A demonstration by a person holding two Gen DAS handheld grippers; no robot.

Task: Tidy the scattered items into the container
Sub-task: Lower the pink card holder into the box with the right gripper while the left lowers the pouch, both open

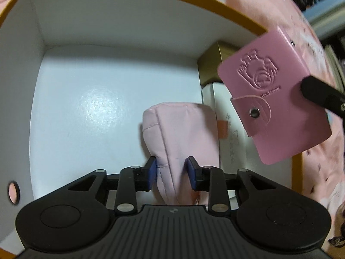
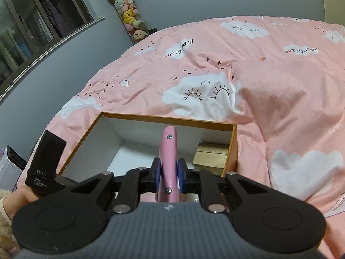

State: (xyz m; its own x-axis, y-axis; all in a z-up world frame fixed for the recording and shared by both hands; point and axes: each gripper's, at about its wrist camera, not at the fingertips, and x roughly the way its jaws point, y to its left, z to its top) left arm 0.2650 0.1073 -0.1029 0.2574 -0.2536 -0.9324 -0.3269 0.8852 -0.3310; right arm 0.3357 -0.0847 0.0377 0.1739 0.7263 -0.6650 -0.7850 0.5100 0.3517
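An open cardboard box (image 1: 38, 69) with white inside walls and an orange rim lies on a pink bed; it also shows in the right wrist view (image 2: 163, 119). My left gripper (image 1: 171, 172) is shut on a pale pink fabric pouch (image 1: 181, 133) and holds it inside the box, above the floor. My right gripper (image 2: 169, 173) is shut on a pink snap-button card wallet (image 2: 169, 151), held edge-on over the box's near edge. The wallet (image 1: 273, 95) also shows in the left wrist view, over the box's right side.
A gold box (image 1: 210, 69) and a white box (image 1: 232, 142) lie in the box's right part; the gold box (image 2: 212, 155) shows in the right wrist view too. The pink cloud-print duvet (image 2: 269, 90) surrounds the box. A tube of plush toys (image 2: 129, 13) stands by the wall.
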